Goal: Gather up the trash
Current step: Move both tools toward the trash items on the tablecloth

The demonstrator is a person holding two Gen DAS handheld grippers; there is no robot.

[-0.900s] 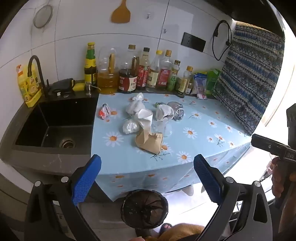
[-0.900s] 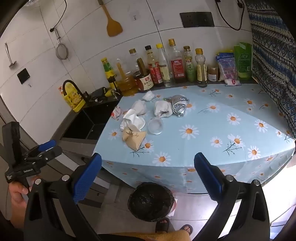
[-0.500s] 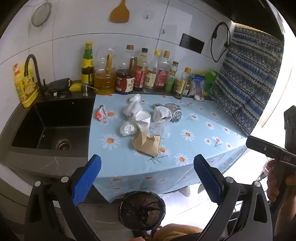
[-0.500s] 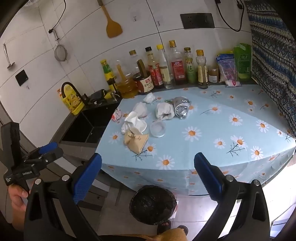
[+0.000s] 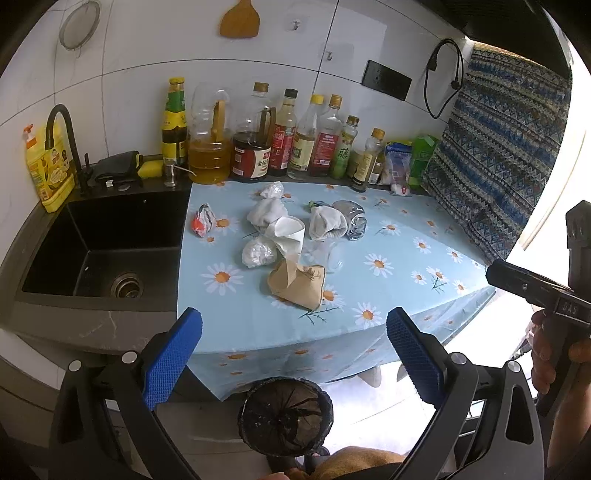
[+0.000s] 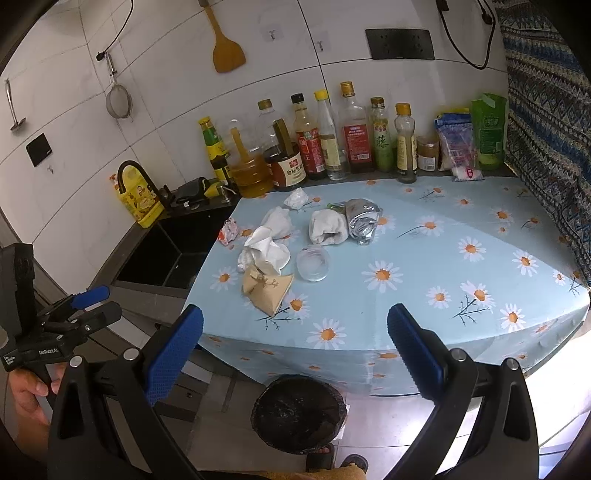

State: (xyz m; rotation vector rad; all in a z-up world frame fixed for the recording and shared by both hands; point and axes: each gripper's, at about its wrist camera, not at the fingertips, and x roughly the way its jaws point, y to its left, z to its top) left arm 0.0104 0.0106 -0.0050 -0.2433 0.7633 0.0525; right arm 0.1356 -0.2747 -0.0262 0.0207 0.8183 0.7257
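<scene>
Nothing collected yet. Left tongs [image 5: 294, 345] and right tongs [image 6: 295, 343] gape fully, both empty. Trash pile [image 5: 284, 240] lies on the table [image 5: 388, 295] ahead of both; lined bin [image 5: 286, 417] sits below them, apparently empty.

Bottle labels [image 6: 383, 144]: print too small to be read. Wooden spatula [image 5: 239, 20]: handle cut off by top edge. Bin [image 5: 286, 416] contents: not discerned.

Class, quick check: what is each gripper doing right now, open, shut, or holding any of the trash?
Left gripper: open, holding nothing, short of the counter.
Right gripper: open, holding nothing, short of the counter.
</scene>
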